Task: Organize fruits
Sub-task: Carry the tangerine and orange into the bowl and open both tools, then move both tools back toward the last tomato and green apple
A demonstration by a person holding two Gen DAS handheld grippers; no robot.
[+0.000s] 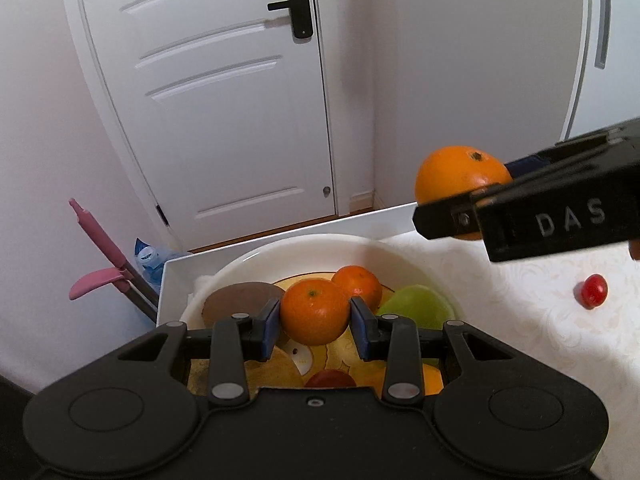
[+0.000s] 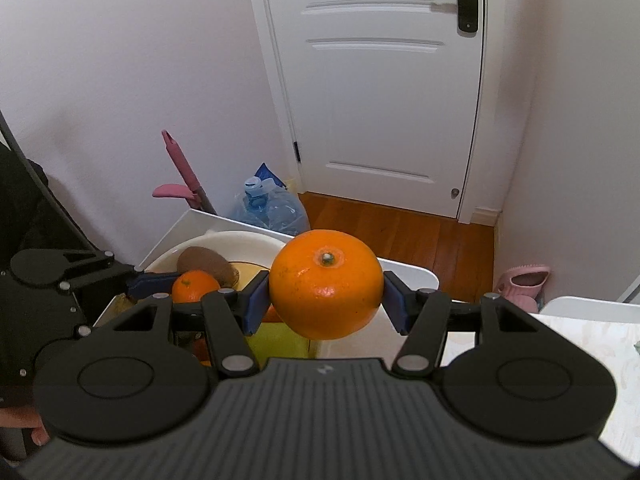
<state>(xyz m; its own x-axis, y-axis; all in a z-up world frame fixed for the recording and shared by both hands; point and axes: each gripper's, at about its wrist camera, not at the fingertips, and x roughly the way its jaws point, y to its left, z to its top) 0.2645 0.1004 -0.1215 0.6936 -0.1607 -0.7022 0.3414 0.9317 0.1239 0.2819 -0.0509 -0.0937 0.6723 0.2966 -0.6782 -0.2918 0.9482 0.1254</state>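
While two black claws hover over the round white bowl (image 1: 400, 250), the left claw (image 1: 315, 322) grips one small orange mandarin (image 1: 314, 310) and the right claw (image 2: 324, 296) clamps one large orange (image 2: 326, 284); one red cherry tomato (image 1: 592, 290) lies on the counter (image 1: 540, 320).

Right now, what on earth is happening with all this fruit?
A person is sorting fruit with two tools. The left hand-held gripper holds a small mandarin over the white bowl, which already contains fruit. The right hand-held gripper grips a large orange in the air beside the bowl. A small red fruit lies on the table.
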